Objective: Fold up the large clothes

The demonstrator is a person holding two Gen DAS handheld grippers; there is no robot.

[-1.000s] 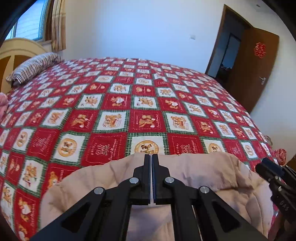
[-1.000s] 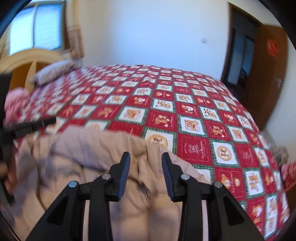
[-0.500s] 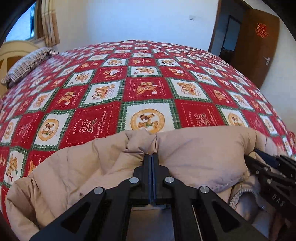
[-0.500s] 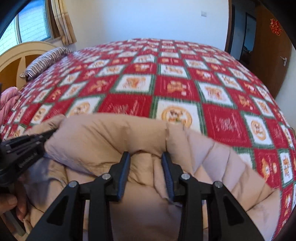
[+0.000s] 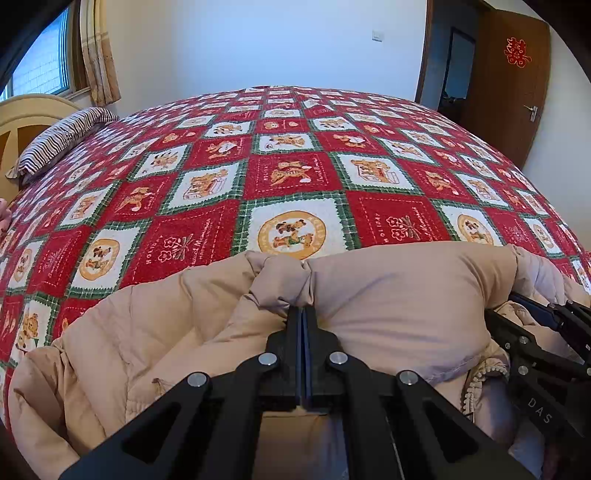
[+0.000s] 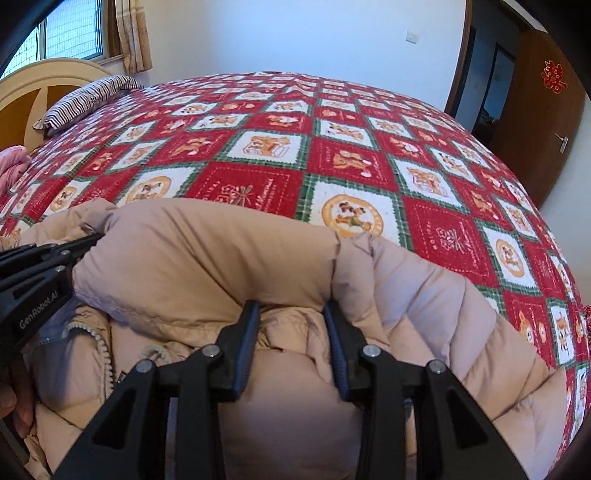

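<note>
1. Left gripper (image 5: 303, 314): my fingers are closed flat together, pinching a bunched fold of the beige puffer jacket (image 5: 388, 295).
2. Right gripper (image 6: 291, 314): fingers part-way apart, clamped around a thick padded roll of the same jacket.
3. Jacket sits at the near edge of the bed, heaped under both tools; its zipper (image 6: 101, 345) and grey lining show on the inner side.
4. Each gripper shows at the edge of the other's view. The padded roll blocks my sight of both sets of fingertips.
5. Count: one jacket, two grippers, one striped pillow (image 5: 62, 138), one pink bundle of cloth (image 6: 13, 164) at the left edge.
6. Surface: bed with a red, white and green checked bedspread (image 5: 295, 173) printed with bears, cream headboard (image 6: 44, 85) on the left.
7. Room: white walls, curtained window (image 6: 74, 33) top left, brown door (image 5: 509, 81) on the right, red paper ornament (image 5: 517, 51) on it.
</note>
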